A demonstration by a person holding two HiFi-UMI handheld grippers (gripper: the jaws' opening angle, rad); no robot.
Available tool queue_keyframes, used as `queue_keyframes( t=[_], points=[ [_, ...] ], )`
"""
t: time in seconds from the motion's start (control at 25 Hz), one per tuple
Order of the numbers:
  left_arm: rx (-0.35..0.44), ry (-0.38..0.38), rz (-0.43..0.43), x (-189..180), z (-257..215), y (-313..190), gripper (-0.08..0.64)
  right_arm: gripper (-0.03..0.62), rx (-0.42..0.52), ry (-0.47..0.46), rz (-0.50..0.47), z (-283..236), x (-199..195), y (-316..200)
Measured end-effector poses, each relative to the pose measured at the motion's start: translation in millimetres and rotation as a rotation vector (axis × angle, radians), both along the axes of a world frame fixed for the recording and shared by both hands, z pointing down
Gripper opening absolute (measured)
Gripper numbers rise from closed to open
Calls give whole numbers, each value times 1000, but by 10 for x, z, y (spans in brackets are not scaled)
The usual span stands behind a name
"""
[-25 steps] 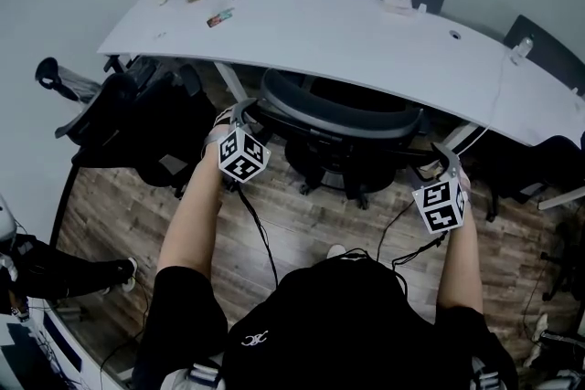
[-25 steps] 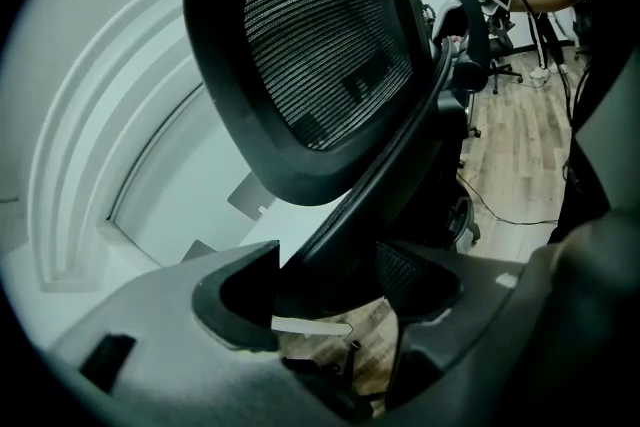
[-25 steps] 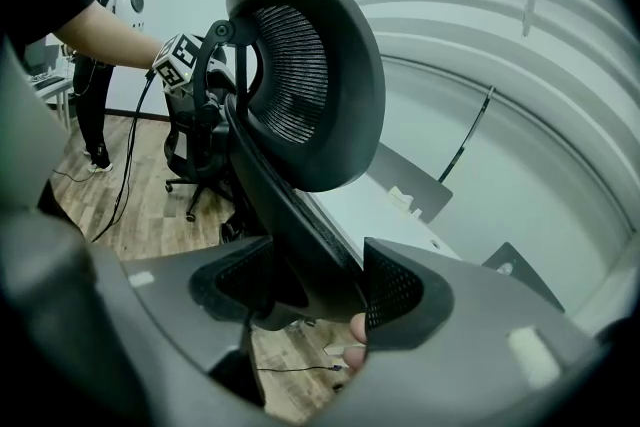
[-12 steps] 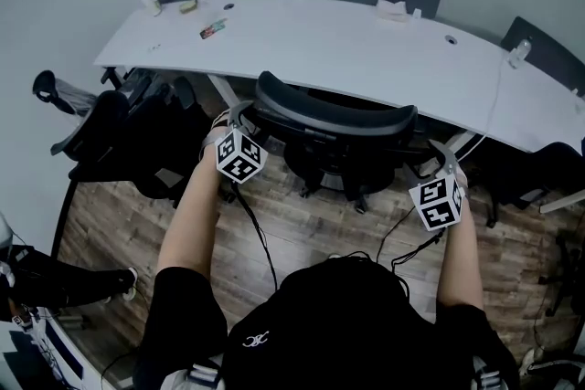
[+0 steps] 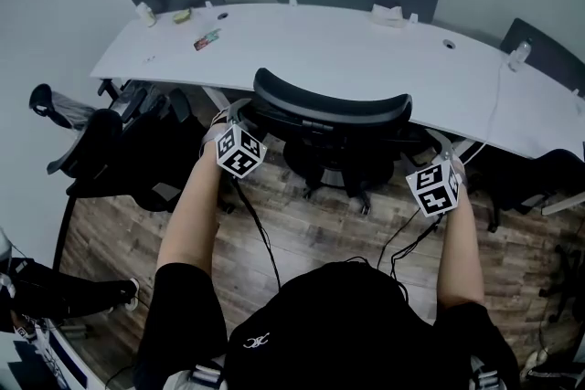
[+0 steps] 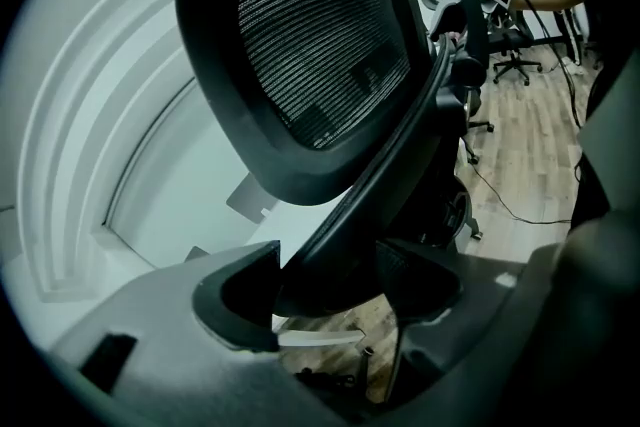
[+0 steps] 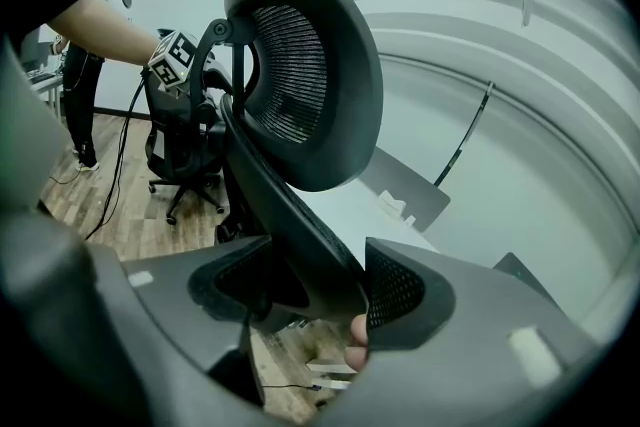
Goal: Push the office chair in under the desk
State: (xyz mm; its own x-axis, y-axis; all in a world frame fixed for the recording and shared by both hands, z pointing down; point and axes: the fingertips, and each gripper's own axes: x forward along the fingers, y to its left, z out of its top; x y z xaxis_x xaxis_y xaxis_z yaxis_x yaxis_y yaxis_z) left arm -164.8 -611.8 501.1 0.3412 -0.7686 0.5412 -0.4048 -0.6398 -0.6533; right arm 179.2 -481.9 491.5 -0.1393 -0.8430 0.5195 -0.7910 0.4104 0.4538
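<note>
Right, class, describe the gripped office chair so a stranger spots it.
Find the long white desk. Midway along its near edge stands a black office chair. Only this one has the left gripper and right gripper clamping its backrest.

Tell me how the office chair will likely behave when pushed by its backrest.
Probably rolls easily: the office chair stands on a caster base over smooth wood floor. The mesh backrest may flex or recline, and uneven pushing could swivel it.
</note>
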Motion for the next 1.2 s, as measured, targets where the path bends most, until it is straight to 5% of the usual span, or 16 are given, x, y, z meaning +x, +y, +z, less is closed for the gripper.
queue_keyframes(
  t=[1.2],
  points=[
    [-43, -55, -17, 173, -2, -1077, 284, 305, -11, 21, 40, -22, 206, -1142]
  ],
)
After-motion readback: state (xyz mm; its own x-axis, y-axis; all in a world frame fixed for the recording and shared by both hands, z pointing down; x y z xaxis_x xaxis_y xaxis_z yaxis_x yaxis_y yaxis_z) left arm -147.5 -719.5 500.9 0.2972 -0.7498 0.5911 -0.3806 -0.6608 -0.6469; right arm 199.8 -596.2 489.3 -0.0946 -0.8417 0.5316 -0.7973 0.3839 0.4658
